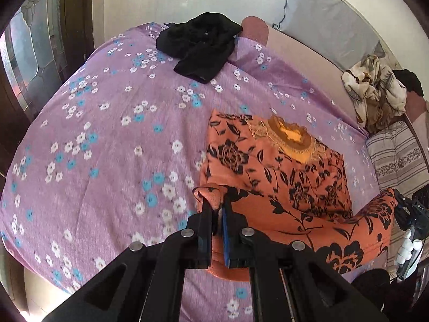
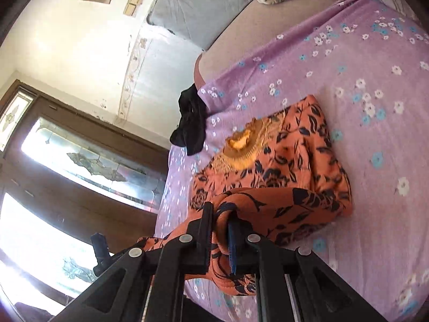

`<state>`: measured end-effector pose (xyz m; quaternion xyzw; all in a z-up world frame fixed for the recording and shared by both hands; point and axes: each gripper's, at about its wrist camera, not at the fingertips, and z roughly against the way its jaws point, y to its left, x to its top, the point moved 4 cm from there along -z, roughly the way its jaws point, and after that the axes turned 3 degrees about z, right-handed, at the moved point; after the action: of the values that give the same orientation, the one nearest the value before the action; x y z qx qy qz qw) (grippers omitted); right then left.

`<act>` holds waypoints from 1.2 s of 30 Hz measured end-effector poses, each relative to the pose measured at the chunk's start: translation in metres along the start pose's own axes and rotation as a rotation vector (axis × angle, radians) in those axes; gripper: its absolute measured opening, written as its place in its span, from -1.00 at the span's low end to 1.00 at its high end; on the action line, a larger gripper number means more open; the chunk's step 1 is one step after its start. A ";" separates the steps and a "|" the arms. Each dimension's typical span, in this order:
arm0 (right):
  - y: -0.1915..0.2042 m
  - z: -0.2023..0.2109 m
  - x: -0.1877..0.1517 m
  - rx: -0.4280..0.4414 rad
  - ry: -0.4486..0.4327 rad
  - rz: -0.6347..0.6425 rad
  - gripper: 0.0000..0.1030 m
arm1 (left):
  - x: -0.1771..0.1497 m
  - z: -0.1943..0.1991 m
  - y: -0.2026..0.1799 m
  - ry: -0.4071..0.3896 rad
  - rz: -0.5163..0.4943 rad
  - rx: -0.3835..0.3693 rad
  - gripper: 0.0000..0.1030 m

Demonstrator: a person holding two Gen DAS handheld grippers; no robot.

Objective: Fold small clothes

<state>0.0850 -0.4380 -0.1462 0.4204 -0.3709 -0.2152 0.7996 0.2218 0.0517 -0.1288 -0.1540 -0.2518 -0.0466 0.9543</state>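
— Black fingers of the left gripper (image 1: 214,204) are pinched on a bunched edge of the orange floral garment (image 1: 281,166), at six o'clock in its view.

— And the right gripper (image 2: 219,214)?

— Clamped on the same garment's hem. It lies partly folded on the purple flowered bedspread (image 1: 107,134).

— Anything else?

— Black clothing (image 1: 198,45) at twelve o'clock, well apart from the garment.

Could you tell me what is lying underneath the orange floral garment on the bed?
The orange floral garment lies on the purple flowered bedsheet. Whatever else sits beneath the garment is covered and cannot be seen.
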 end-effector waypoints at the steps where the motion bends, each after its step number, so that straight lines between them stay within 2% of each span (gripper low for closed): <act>1: -0.004 -0.006 0.014 -0.001 -0.015 -0.007 -0.80 | 0.013 -0.010 -0.002 0.004 -0.002 0.010 -0.88; 6: -0.041 -0.055 0.070 -0.016 -0.073 -0.083 -0.80 | 0.066 -0.076 -0.010 0.039 0.009 0.052 -0.88; 10: -0.087 -0.088 0.099 0.013 -0.131 -0.161 -0.81 | 0.088 -0.139 -0.009 0.073 0.048 0.058 -0.87; 11: -0.101 -0.095 0.103 0.004 -0.134 -0.186 -0.74 | 0.089 -0.151 -0.008 0.076 0.051 0.063 -0.86; 13: -0.122 -0.109 0.107 -0.070 -0.105 -0.195 -0.74 | 0.091 -0.171 -0.004 0.062 0.070 0.077 -0.79; 15: -0.131 -0.118 0.108 -0.133 -0.065 -0.190 -0.74 | 0.094 -0.173 0.003 -0.019 0.121 0.072 -0.73; 17: -0.127 -0.118 0.110 -0.177 -0.037 -0.160 -0.74 | 0.100 -0.154 0.013 -0.177 0.191 0.046 -0.41; 18: -0.122 -0.114 0.112 -0.182 -0.042 -0.140 -0.74 | 0.100 -0.142 0.017 -0.251 0.228 0.032 -0.04; 19: -0.118 -0.110 0.112 -0.181 -0.057 -0.124 -0.74 | 0.097 -0.130 0.020 -0.308 0.262 0.031 0.19; 20: -0.114 -0.106 0.111 -0.183 -0.071 -0.107 -0.74 | 0.092 -0.118 0.021 -0.360 0.289 0.037 0.21; 21: -0.110 -0.102 0.109 -0.193 -0.078 -0.086 -0.74 | 0.086 -0.110 0.020 -0.374 0.291 0.051 0.21; 25: -0.087 -0.093 0.099 -0.251 -0.091 0.006 -0.74 | 0.054 -0.102 -0.001 -0.281 0.224 0.124 0.21; 27: -0.081 -0.082 0.095 -0.235 -0.125 0.011 -0.74 | 0.037 -0.106 -0.011 -0.208 0.206 0.156 0.21; 29: -0.078 -0.068 0.095 -0.253 -0.187 0.005 -0.71 | 0.018 -0.108 -0.017 -0.180 0.189 0.156 0.25; 31: -0.077 -0.050 0.094 -0.277 -0.264 -0.007 -0.53 | 0.001 -0.112 -0.021 -0.152 0.175 0.181 0.47; 32: -0.074 -0.040 0.093 -0.296 -0.296 -0.006 -0.33 | -0.004 -0.116 -0.022 -0.132 0.166 0.199 0.49; 33: -0.069 -0.033 0.092 -0.316 -0.326 0.004 0.05 | -0.007 -0.119 -0.022 -0.120 0.154 0.209 0.49; 35: -0.048 -0.026 0.083 -0.345 -0.365 0.085 0.55 | -0.009 -0.125 -0.022 -0.101 0.127 0.247 0.49; 36: -0.035 -0.033 0.077 -0.336 -0.323 0.149 0.55 | -0.009 -0.128 -0.021 -0.089 0.118 0.269 0.49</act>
<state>0.1587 -0.4912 -0.1561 0.2130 -0.4829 -0.2786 0.8024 0.2697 -0.0086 -0.2335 -0.0411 -0.2884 0.0504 0.9553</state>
